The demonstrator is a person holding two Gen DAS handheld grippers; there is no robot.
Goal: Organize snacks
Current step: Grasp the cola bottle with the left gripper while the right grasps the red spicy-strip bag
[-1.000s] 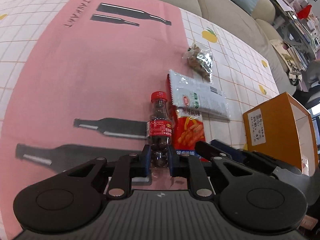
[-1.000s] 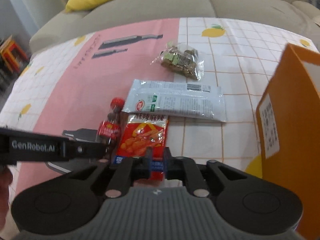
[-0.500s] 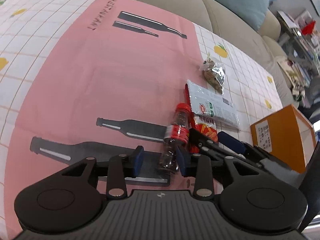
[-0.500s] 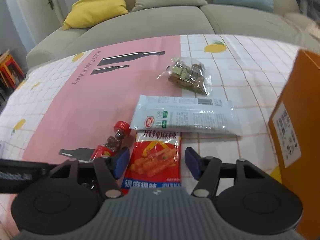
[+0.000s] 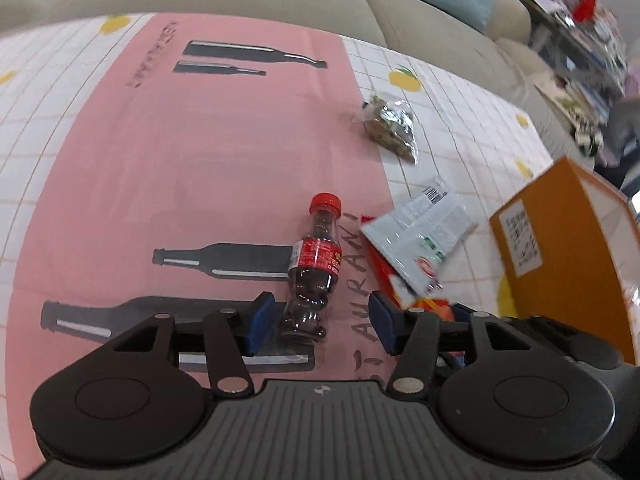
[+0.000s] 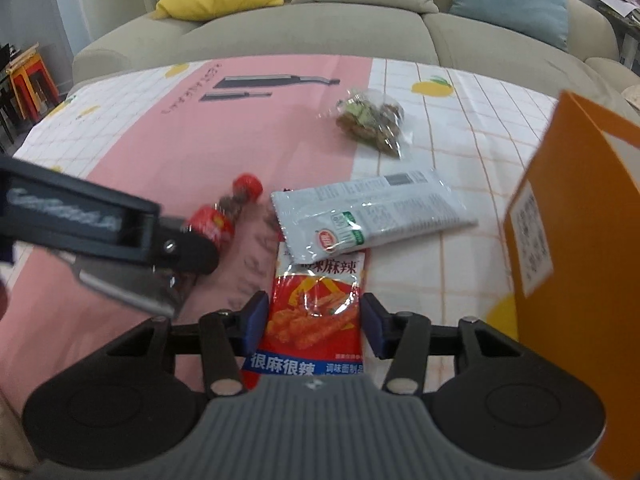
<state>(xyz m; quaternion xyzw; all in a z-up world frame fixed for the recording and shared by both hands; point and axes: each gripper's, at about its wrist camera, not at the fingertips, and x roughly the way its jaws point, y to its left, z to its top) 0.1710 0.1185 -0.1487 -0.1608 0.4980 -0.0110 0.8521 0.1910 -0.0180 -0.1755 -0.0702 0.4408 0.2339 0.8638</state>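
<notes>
A small cola-style bottle (image 5: 316,264) with a red cap, filled with dark candies, lies on the pink cloth between the fingers of my open left gripper (image 5: 320,326); it also shows in the right wrist view (image 6: 224,216). My right gripper (image 6: 314,322) is open, its fingers on either side of a red snack packet (image 6: 316,316). A white packet (image 6: 372,216) lies across the red packet's far end. A clear bag of wrapped sweets (image 6: 372,120) lies farther back. An orange box (image 6: 576,240) stands at the right.
The table wears a pink and white checked cloth (image 5: 200,152). A beige sofa (image 6: 304,36) with yellow, grey and blue cushions lies beyond the table. Cluttered shelves (image 5: 580,28) stand at the far right in the left wrist view.
Both grippers have opened. The left let go of the bottle, which tipped from upright and now lies on the cloth. The right let go of the red packet. The white packet has shifted.
</notes>
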